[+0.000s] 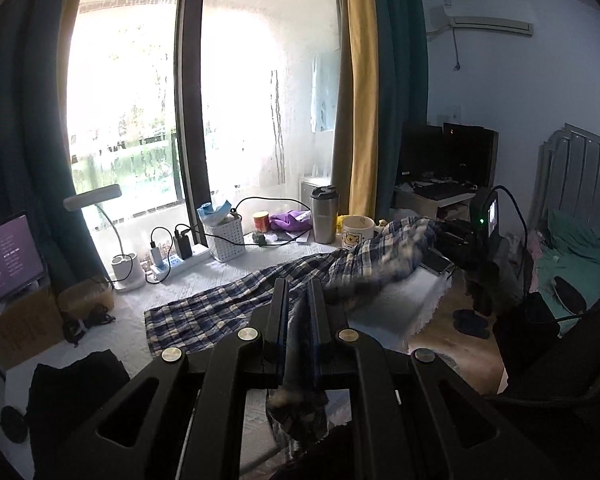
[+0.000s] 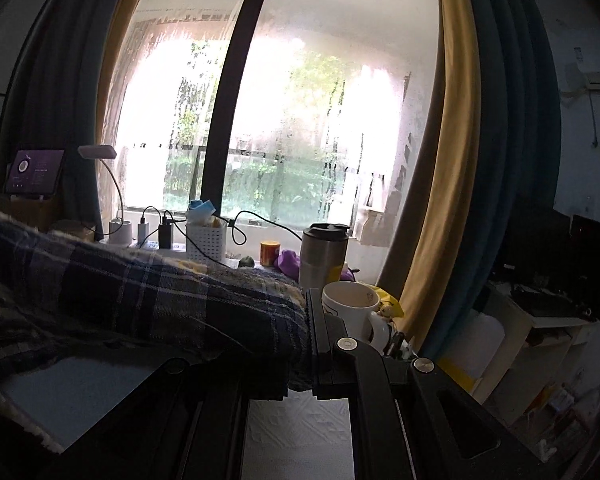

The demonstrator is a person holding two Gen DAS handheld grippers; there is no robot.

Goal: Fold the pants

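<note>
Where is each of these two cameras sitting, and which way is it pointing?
Left wrist view: sits on the left tool, looking along its fingers toward the window; the tool is shut on the plaid pants, and the right tool shows at the pants' far end.
Right wrist view: sits on the right tool, facing the same window; only its own frame shows, shut on the pants.
Both share the pants, steel tumbler, white mug and desk lamp.

I'm in a lived-in bedroom at home: tall window with yellow-and-teal curtains, wall air conditioner, padded headboard over a bed strewn with clothes. Travel tumbler, bear mug, desk lamp, power strip with chargers, computer monitors in the corner.
</note>
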